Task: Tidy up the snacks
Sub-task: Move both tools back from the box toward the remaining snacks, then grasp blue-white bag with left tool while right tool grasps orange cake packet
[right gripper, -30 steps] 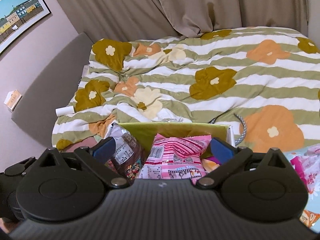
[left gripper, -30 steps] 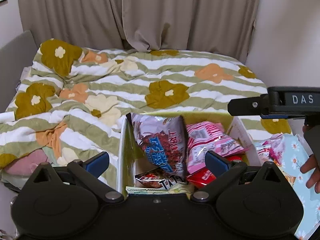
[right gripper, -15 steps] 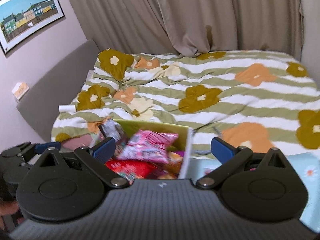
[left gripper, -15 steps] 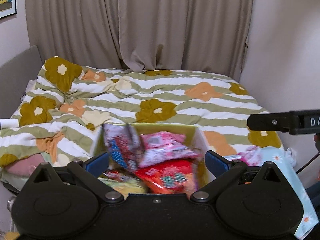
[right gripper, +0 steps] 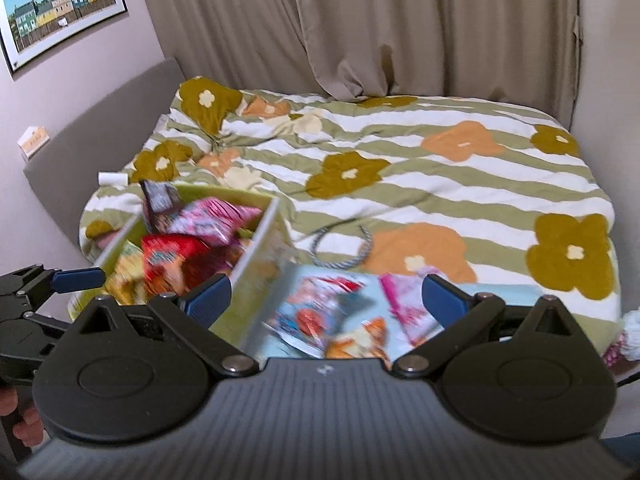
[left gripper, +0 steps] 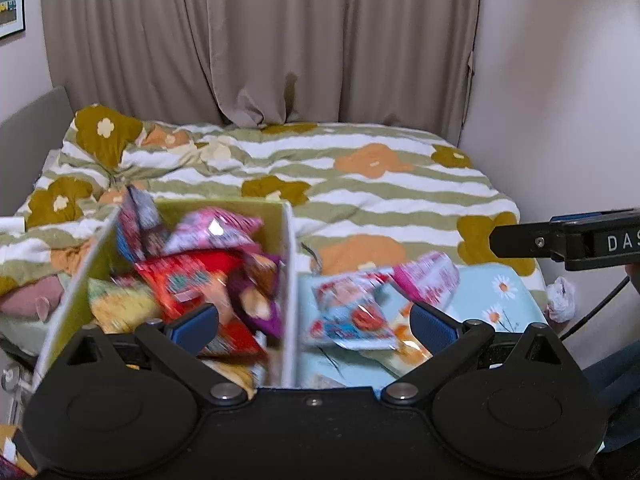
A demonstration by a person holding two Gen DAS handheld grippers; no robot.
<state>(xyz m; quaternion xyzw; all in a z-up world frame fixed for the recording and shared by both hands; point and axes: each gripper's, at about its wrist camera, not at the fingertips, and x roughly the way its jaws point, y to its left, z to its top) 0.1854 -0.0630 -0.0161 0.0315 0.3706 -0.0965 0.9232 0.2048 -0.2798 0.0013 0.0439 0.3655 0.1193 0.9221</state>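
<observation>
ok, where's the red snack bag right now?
The red snack bag lies inside the green box, left of centre in both wrist views, under the pink packet and left of the box's white wall.

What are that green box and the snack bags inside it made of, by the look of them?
The green box looks like cardboard: thin, flat, stiff walls with a pale cut edge and a matte green inner face. The snack bags look like thin plastic or foil film, glossy and crinkled, with bright glints on the pink bag. Motion blur leaves the finer texture unclear.
</observation>
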